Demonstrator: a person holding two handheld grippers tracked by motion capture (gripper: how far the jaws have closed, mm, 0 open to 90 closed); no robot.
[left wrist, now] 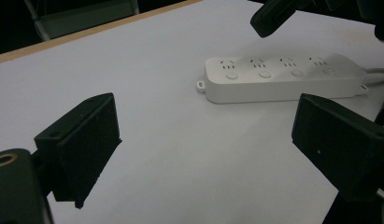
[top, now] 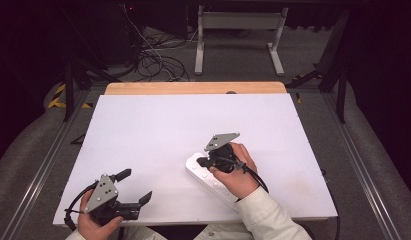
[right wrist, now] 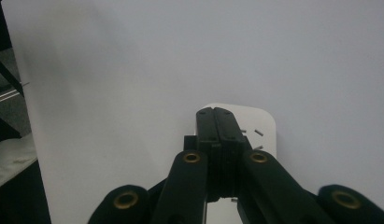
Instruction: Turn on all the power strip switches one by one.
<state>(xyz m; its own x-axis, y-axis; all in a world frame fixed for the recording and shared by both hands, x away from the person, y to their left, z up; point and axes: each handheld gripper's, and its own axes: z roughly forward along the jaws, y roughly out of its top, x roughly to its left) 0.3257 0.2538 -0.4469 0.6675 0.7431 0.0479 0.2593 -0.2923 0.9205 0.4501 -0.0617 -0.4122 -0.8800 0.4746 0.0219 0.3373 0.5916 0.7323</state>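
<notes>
Your right gripper (top: pixel 205 161) hovers clenched on nothing over the power strip (left wrist: pixel 283 77), which lies on the table (top: pixel 158 130) by your right hand. Press off-centre and it may skid. Your left gripper (top: pixel 135 187) stands released, well apart.

White flat rectangular tabletop (top: pixel 158 135) with a light wooden strip along its far edge (top: pixel 193 88) is carrying one item: a white plastic four-outlet power strip (top: pixel 205 175), lying flat, angled, near the front-right area.
</notes>
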